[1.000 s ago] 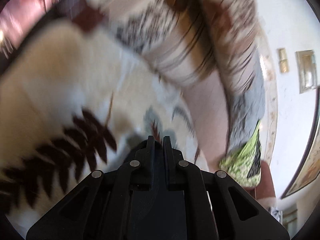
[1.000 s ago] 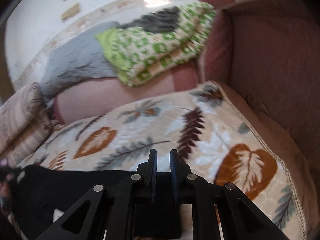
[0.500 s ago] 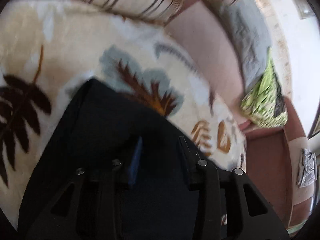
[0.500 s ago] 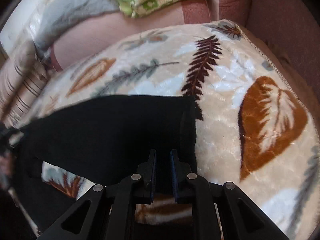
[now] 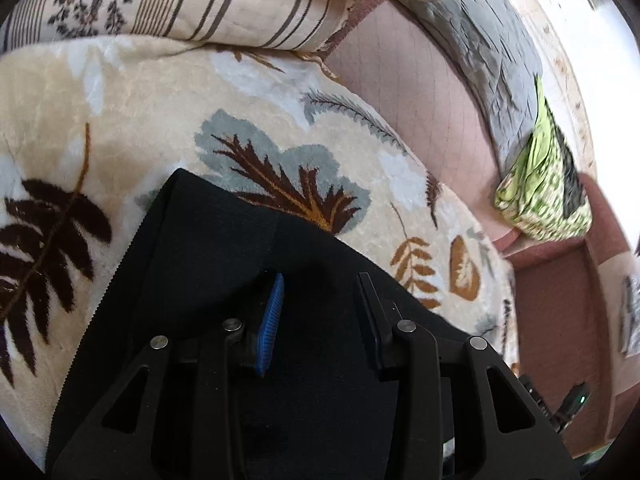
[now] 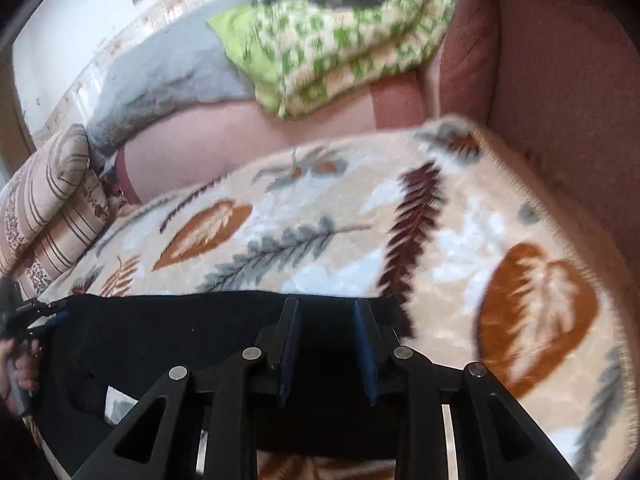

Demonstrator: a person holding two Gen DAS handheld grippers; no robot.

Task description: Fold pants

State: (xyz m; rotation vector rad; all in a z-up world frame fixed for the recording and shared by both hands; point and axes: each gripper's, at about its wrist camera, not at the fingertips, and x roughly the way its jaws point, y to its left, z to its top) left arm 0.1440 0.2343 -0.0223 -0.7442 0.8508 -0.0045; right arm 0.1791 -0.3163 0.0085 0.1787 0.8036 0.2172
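Observation:
Black pants (image 5: 224,248) lie flat on a cream leaf-patterned blanket (image 5: 120,120). My left gripper (image 5: 320,278) hovers just over them, open, its blue pads apart and gripping no cloth. In the right wrist view the pants (image 6: 160,332) stretch across the lower frame, their far edge straight. My right gripper (image 6: 325,302) is at that edge near the right corner, jaws opening, with the cloth lying loose below the pads. The left gripper (image 6: 24,312) and the hand (image 6: 20,368) holding it show at the far left.
Striped pillows (image 5: 200,4) sit at the left end of a pink sofa (image 6: 560,100). A grey blanket (image 6: 160,76) and a green patterned cloth (image 6: 328,40) lie along its backrest. The sofa's arm rises on the right.
My left gripper swung over the pants and went from shut to open. My right gripper brought the pants' edge down onto the blanket and its jaws parted, letting the cloth go.

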